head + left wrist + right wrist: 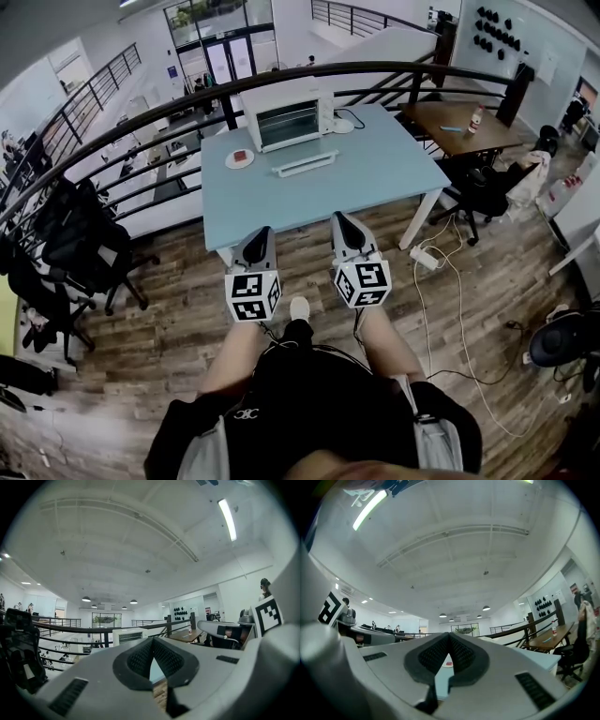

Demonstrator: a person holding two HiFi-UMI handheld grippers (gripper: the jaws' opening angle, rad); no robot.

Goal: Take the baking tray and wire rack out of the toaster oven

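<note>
A white toaster oven (286,120) stands at the far edge of a light-blue table (375,169), its glass door facing me. The tray and rack inside cannot be made out. In the left gripper view the toaster oven (126,636) shows small, just above the jaws. My left gripper (262,231) and right gripper (340,218) hang side by side at the table's near edge, well short of the oven. Both are shut with nothing between the jaws, as the left gripper (152,641) and right gripper (449,637) also show in their own views.
A flat white oblong object (305,161) lies in front of the oven. A white plate with something red (239,157) sits to its left. A black railing (394,70) runs behind the table. Office chairs (84,248) stand left, a chair (487,192) right, and a power strip (427,258) lies on the floor.
</note>
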